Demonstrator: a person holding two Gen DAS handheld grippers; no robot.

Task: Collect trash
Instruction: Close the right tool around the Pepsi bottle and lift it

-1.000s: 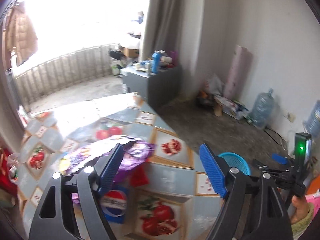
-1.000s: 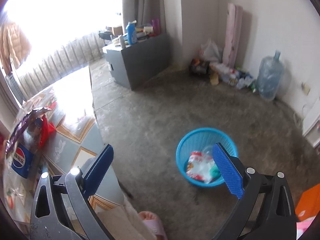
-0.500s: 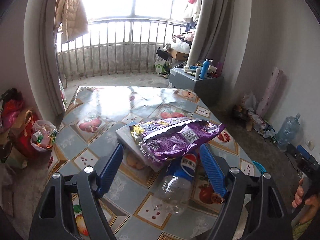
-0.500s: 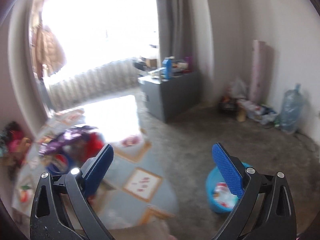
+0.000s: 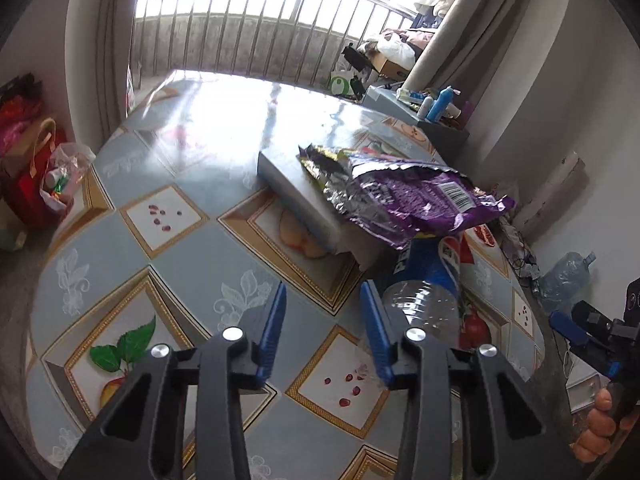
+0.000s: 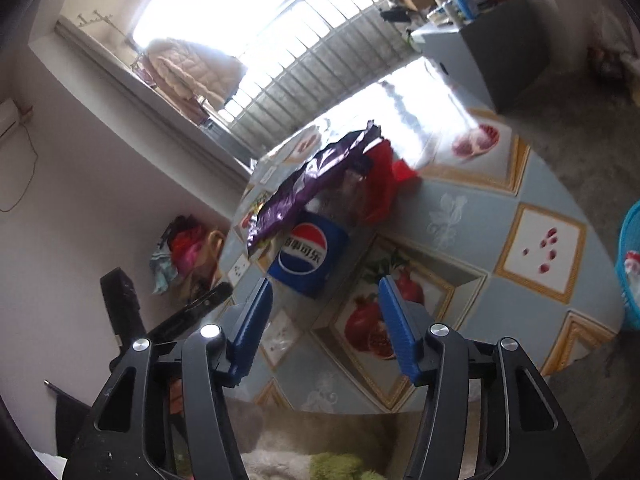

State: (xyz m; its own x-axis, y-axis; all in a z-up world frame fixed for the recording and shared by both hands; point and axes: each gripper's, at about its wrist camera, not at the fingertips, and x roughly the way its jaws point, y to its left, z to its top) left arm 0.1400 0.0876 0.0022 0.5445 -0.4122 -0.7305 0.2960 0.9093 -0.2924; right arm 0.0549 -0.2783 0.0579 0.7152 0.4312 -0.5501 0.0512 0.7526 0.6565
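Purple foil snack bag [image 5: 404, 200], torn open, lies across a flat grey box [image 5: 296, 196] on your table [image 5: 168, 248], the one with the fruit-print oilcloth. Under the bag's near end lies a clear plastic Pepsi bottle [image 5: 424, 292] on its side, blue label up. Red plastic wrapper [image 6: 382, 184] sits just behind the bag in the right wrist view.

Your left gripper [image 5: 322, 328] points down at the tabletop just beside the bottle's clear end. Its jaws have just been closing and now stand partly spread, nothing between them; the right-hand pad is near the bottle, contact unclear.

Your right gripper [image 6: 324, 320] hangs over the near table edge, aimed toward the Pepsi label. Its jaws have also just been closing, half spread, empty.

Blue basket [image 6: 630, 268] stands on the floor past the table's right edge, some trash in it.
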